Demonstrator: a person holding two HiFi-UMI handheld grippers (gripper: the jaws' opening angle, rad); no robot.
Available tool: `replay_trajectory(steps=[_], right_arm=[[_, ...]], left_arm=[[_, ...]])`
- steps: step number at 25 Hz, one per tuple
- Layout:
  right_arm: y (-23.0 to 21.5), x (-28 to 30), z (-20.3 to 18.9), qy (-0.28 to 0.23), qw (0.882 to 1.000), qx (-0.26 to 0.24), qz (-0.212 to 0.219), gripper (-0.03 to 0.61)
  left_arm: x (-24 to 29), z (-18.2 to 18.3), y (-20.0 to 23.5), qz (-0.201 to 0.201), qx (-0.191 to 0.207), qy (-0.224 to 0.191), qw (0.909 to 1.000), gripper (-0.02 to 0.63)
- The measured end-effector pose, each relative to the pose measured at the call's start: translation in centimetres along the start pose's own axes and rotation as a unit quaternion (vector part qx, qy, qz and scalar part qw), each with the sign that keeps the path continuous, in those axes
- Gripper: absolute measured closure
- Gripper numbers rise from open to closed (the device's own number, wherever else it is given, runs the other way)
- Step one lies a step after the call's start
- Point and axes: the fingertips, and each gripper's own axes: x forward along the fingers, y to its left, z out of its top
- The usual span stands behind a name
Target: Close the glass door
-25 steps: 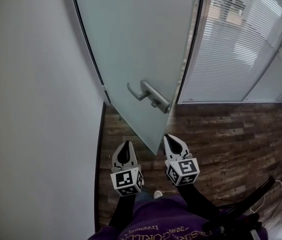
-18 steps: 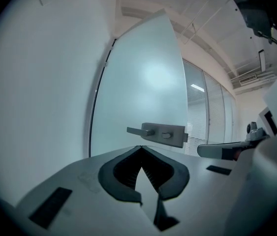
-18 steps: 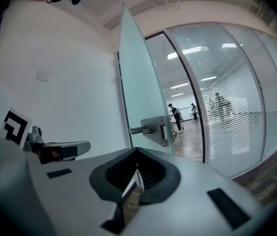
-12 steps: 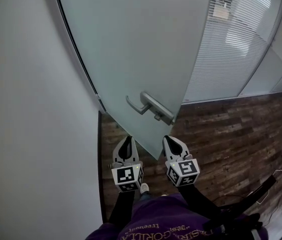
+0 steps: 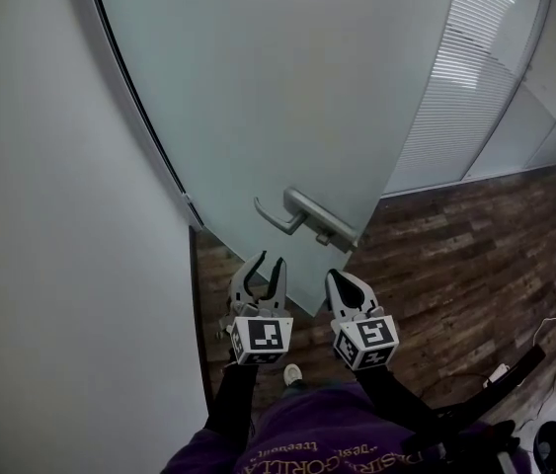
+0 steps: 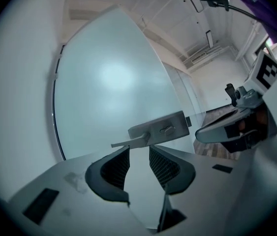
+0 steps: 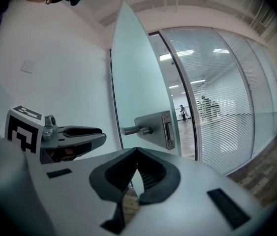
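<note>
Purple top [image 5: 327, 442]: nearest of all, low in the head view, with both of the person's arms reaching forward from it.
Right gripper [image 5: 343, 277]: fingers clenched tip to tip with nothing in them. It hangs near the door's low free corner, to the right of its partner.
Left gripper [image 5: 265, 262]: fingers released, and they've just been opening! The gap between them is bare. It's lined up on the lever but short of it, so no touch.
Lever handle [image 5: 292, 211]: just beyond the left fingers, on a metal plate near the door's free edge. The lever lies level along the pane, tip pointing left toward the hinge side.
Glass door [image 5: 287, 97]: frosted, straight ahead, standing ajar. Its long axis is upright, floor to ceiling. The hinge edge is on the left by the white wall [image 5: 60, 215], and the free edge is on the right, swung nearer the person.
Wooden floor [image 5: 455, 255]: dark planks show to the right of the free edge.
Striped glass partition [image 5: 460, 67]: far right, well beyond the door.
Progress: nothing done yet, I'd say, with the door open and the handle unheld.
Left to do: take the lever or push the pane, then swing the free edge home to its frame.
</note>
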Motion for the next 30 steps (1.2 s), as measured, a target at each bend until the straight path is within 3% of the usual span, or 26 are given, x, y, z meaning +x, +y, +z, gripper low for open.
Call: replay_trajectory(steps=[5,8,13,17,21,23,30], right_arm=[[0.5,-0.4,-0.4,0.011,1.000,0.005,-0.009,0.581],[1.0,-0.2,-0.3,0.010,1.000,0.002,0.004,0.581],[0.8,0.1,0.5,0.003,1.000,0.004,0.016,0.581],[0.7,0.7,0.7,0.008,1.000,-0.004,0.030,0.581],[0.6,1.1,0.9,0.010,0.999,-0.007,0.039,0.581],[0.3,1.2,1.1,0.009,0.999,-0.006,0.038,0.581],[0.1,1.5,1.4,0.004,0.999,-0.001,0.053,0.581]], left_arm=[[1.9,0.2,0.3,-0.025,0.093,0.014,0.9953,0.416],[3.5,-0.2,0.7,-0.031,0.159,0.027,0.9864,0.408],[5.9,-0.5,1.0,-0.054,0.237,0.042,0.9692,0.408],[7.3,-1.0,1.0,-0.066,0.317,0.060,0.9443,0.408],[8.2,-1.8,1.0,-0.073,0.429,0.082,0.8967,0.408],[8.5,-1.7,0.9,-0.075,0.447,0.083,0.8875,0.408],[9.0,-1.6,0.5,-0.079,0.453,0.085,0.8836,0.410]])
